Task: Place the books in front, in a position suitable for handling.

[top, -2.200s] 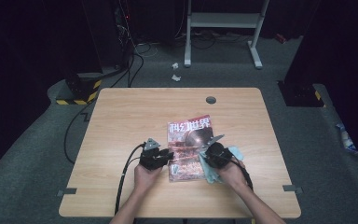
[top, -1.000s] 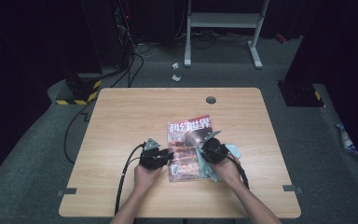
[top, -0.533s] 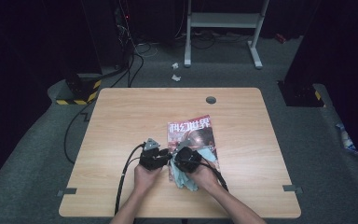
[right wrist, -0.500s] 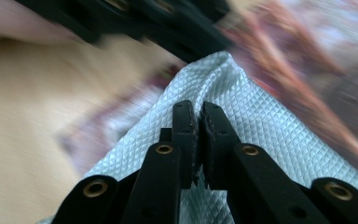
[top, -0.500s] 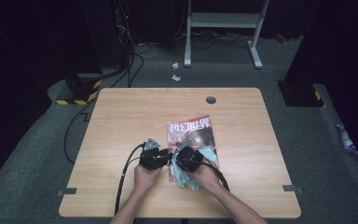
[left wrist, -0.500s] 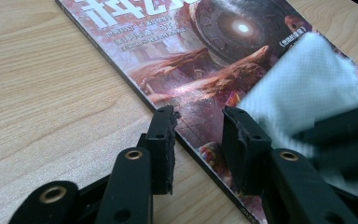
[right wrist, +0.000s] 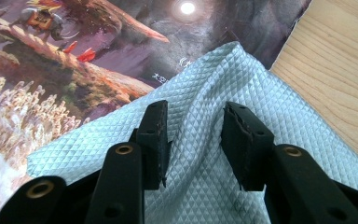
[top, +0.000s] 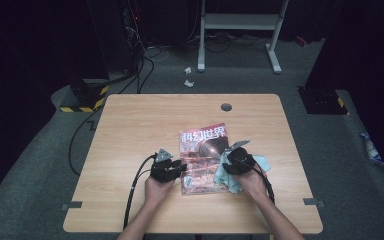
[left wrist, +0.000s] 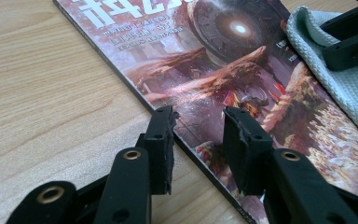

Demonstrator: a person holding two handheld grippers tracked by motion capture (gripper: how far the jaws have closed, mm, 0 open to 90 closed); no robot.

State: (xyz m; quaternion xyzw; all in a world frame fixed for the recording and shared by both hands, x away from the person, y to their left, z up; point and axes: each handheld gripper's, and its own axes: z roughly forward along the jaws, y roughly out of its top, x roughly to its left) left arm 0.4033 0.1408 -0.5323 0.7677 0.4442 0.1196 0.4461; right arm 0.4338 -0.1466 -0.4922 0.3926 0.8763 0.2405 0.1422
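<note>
The pale blue-green waffle-weave cloth (right wrist: pixel 214 154) lies directly under the right claw (right wrist: pixel 193 140), half on the right edge of the glossy magazine with a red science-fiction cover (top: pixel 203 157) and half on the light wooden counter (top: pixel 130 130). This claw's jaws have just been opening; a raised fold of the cloth stands between them, but the pads do not press it, so nothing is held. The fold runs away from the claw, in line with the gap. The left claw (left wrist: pixel 198 140) is part open, straddling the magazine's left edge and holding nothing. The right claw is clearly nearer to the cloth, so I judge the next grasp belongs to it.
</note>
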